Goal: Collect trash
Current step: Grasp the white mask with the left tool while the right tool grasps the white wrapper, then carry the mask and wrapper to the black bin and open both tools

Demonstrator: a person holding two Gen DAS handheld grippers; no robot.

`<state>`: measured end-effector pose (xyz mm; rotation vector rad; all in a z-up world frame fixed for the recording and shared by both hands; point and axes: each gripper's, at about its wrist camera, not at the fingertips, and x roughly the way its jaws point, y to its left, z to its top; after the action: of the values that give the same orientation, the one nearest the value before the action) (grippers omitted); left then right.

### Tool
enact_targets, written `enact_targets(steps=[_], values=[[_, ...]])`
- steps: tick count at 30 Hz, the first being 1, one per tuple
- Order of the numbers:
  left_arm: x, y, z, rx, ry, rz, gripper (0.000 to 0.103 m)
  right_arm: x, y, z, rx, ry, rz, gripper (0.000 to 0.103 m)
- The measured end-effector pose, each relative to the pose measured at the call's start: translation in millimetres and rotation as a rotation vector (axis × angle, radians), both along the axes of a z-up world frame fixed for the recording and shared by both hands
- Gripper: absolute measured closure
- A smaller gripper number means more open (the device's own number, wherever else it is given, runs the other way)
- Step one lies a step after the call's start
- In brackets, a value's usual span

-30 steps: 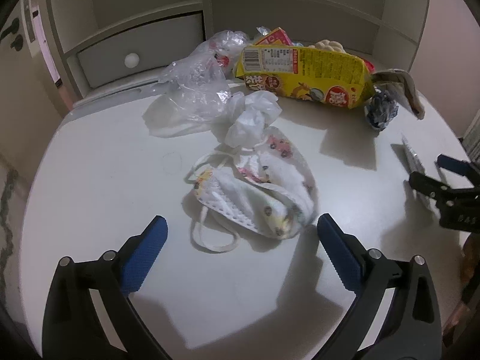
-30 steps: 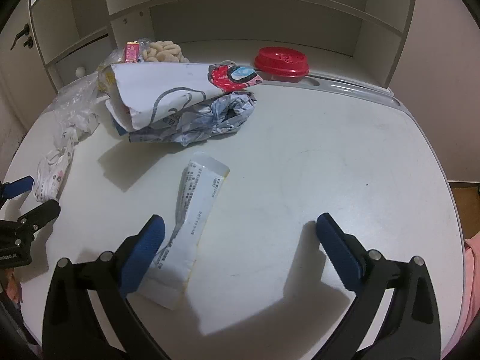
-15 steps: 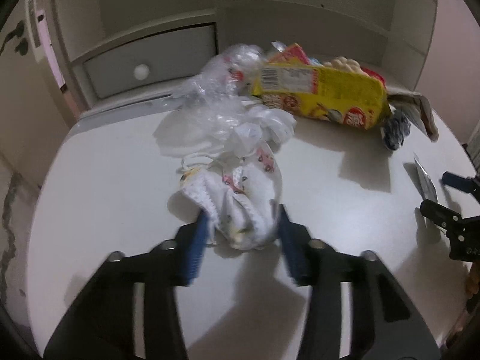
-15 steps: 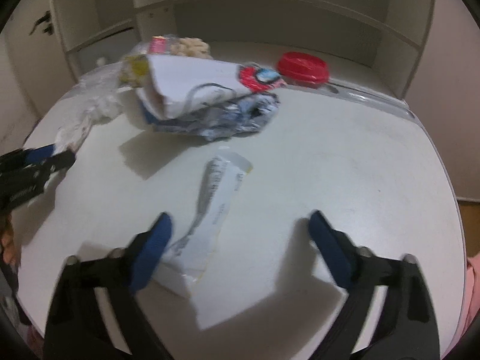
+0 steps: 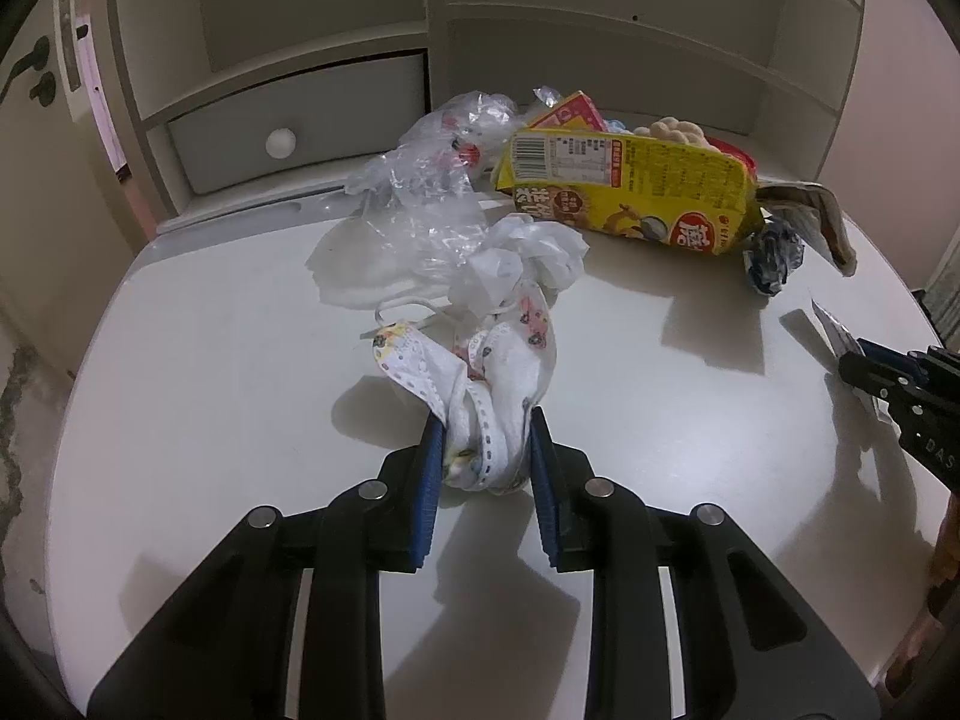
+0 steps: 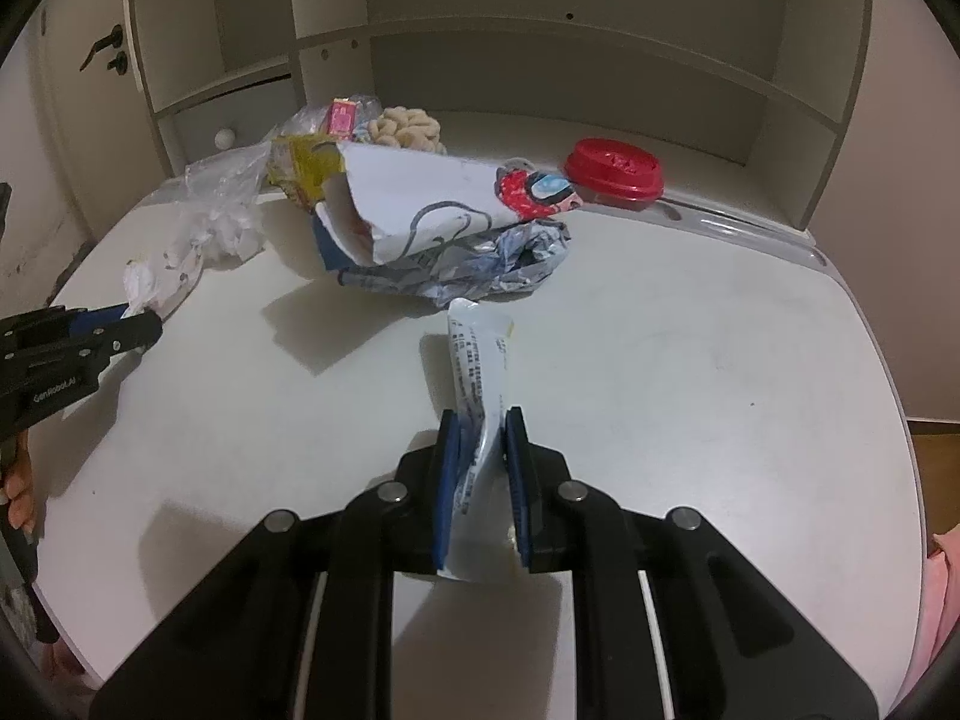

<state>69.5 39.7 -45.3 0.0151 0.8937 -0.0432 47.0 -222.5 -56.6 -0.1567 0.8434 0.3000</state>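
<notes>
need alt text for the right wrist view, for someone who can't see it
The right gripper is shut on a white printed wrapper on a round white table. Beyond it lie a crumpled paper bag and a red lid; the left gripper pinches a face mask at far left.
</notes>
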Motion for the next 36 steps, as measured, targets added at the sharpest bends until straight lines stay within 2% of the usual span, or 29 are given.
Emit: enact_targets(steps=[7,12,13,15,17,21,26,30,33,36], values=[[-1,-7,2,0.033,-0.015,-0.018,0.077,-9,6,7,-0.037,-0.08,-0.005,0.087],[-6,-6,6,0.014,-0.045,-0.022,0.077,-7,0,6,-0.015,-0.076,-0.018,0.087],[-9,-6,8,-0.003,-0.06,-0.033,0.077,-7,-2,6,-0.005,-0.075,-0.025,0.087],[-19,-4,12,-0.098,-0.077,-0.061,0.077,-10,-7,10,0.011,-0.103,-0.046,0.087],[-28,-8,13,-0.192,-0.057,-0.099,0.077,-13,-7,12,0.011,-0.126,-0.055,0.087],[-37,-30,24,-0.156,-0.083,-0.16,0.077,-13,-7,12,0.014,-0.127,-0.052,0.087],[-32,-45,24,-0.139,-0.091,-0.174,0.077,-13,-9,12,0.03,-0.131,-0.051,0.087],[-23,-61,32,-0.148,-0.1,-0.208,0.077,-10,-21,13,0.104,-0.117,-0.044,0.087],[-21,-96,56,-0.159,-0.158,-0.31,0.077,-11,-47,27,0.19,-0.096,-0.054,0.087],[-25,-148,77,-0.174,-0.198,-0.461,0.077,-32,-100,67,0.309,-0.145,-0.111,0.087]])
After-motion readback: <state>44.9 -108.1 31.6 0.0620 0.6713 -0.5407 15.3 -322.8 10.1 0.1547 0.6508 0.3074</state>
